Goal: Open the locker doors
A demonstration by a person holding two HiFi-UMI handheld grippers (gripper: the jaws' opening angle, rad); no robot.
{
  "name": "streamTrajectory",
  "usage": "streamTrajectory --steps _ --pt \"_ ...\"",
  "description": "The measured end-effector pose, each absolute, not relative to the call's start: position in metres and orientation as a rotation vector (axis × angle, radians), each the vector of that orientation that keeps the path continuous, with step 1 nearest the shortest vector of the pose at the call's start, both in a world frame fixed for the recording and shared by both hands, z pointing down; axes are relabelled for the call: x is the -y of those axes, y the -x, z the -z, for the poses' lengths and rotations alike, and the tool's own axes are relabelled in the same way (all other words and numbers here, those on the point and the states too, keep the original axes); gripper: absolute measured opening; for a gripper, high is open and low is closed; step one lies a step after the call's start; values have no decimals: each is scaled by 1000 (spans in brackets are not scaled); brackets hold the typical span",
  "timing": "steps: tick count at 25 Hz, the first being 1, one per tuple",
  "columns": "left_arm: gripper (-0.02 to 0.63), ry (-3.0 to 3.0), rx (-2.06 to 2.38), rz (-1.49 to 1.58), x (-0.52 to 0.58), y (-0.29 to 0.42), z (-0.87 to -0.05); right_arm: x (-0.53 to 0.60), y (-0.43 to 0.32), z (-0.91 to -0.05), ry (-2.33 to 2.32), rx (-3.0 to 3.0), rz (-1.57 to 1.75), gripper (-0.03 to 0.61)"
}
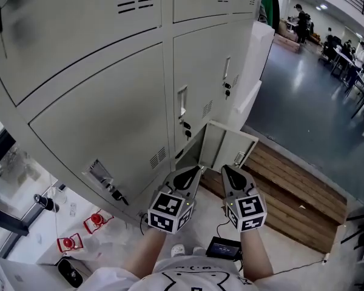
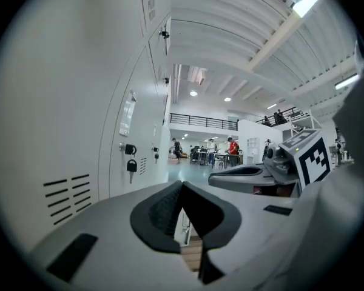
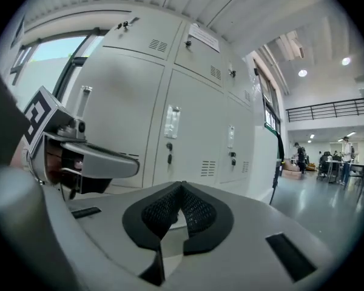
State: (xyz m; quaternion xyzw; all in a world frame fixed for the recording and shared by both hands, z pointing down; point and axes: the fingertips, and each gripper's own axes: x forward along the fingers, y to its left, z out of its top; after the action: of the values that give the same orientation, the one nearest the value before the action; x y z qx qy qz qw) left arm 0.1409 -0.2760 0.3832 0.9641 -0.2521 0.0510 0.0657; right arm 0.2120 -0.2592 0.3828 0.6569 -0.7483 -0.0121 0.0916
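Note:
A bank of pale grey lockers (image 1: 109,102) fills the head view. Its middle doors are closed, with keys hanging in the locks (image 1: 186,129). One low door (image 1: 230,145) near the floor stands swung open. My left gripper (image 1: 194,171) and right gripper (image 1: 229,171) hover side by side just in front of that open door, touching nothing. Both are shut and empty. The left gripper view shows shut jaws (image 2: 182,185) beside a closed door with a hanging key (image 2: 131,165). In the right gripper view, shut jaws (image 3: 182,188) face closed doors (image 3: 188,132).
A wooden step platform (image 1: 291,193) lies to the right of the lockers. Beyond it is a glossy hall floor with tables and people (image 1: 346,53) far off. Red objects (image 1: 70,242) sit on the floor at lower left. A small screen device (image 1: 223,247) is at the person's waist.

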Motion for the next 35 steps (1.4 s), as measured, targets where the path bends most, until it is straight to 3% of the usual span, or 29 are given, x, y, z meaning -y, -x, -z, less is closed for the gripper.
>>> streamTrajectory --steps 15,31,32,35 --pt "20 -2822 1209 -50 226 -76 -341 210 -134 -320 -1608 2621 187 3" --pt "20 -2617 1699 -44 186 60 -324 193 11 -274 -1154 3009 261 5" --pt "20 -2608 1717 -42 184 69 -322 193 22 -272 -1117 3020 258 8" --pt "20 -2572 1781 -29 179 95 -316 197 55 -271 -1008 3025 263 102"
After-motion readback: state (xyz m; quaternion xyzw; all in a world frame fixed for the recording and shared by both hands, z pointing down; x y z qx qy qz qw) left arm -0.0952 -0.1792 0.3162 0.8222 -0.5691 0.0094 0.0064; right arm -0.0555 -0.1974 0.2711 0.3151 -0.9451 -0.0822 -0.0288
